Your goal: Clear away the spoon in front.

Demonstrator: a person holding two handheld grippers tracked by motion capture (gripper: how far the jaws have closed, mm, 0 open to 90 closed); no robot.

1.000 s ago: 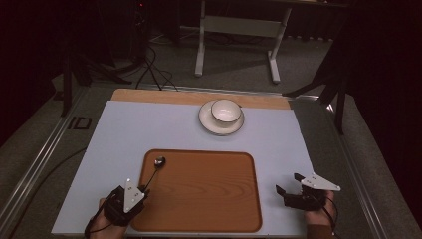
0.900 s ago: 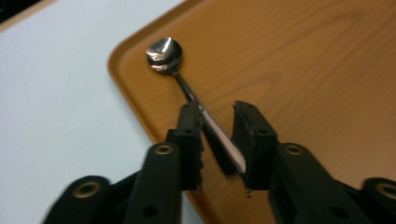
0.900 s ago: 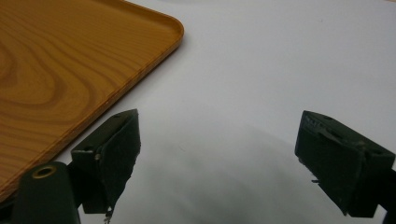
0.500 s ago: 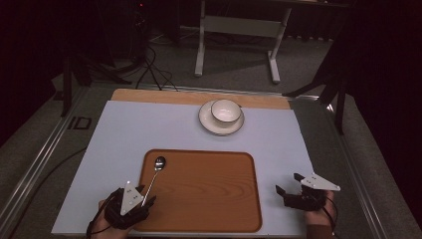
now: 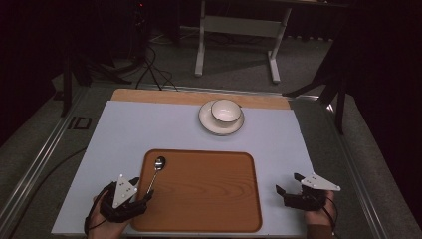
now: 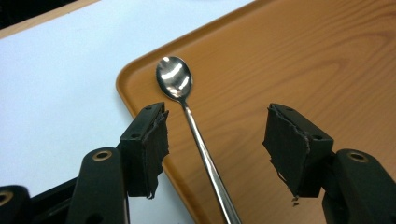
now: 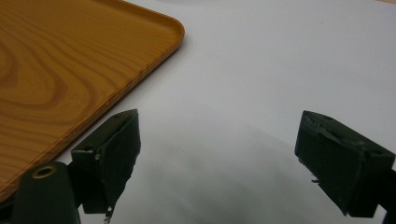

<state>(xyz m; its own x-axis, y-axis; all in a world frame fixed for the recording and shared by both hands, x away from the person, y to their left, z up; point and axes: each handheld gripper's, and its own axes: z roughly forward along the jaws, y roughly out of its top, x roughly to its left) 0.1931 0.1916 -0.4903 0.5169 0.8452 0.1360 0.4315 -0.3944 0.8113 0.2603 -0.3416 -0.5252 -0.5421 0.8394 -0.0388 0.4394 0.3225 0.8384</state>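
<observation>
Tray (image 5: 209,194) is showing orange-brown wood grain with darker curved rings. Spoon (image 6: 187,107) is presenting polished silver with bright reflections. Table cover (image 5: 124,134) is reading pale bluish white, bordered by a light wood strip at the far edge. Cup (image 5: 225,110) and saucer (image 5: 209,124) are appearing cream-white. Gripper pads (image 6: 154,149) are showing matte black.

Left claw (image 5: 144,191) lower on spoon (image 5: 156,172) handle, now spread apart.

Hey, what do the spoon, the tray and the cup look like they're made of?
Spoon: polished metal, likely steel; its bowl mirrors the lights. Tray: wood-grain surface with a smooth satin sheen, perhaps laminate or printed plastic rather than solid wood. Cup: glossy off-white, probably glazed ceramic.
</observation>
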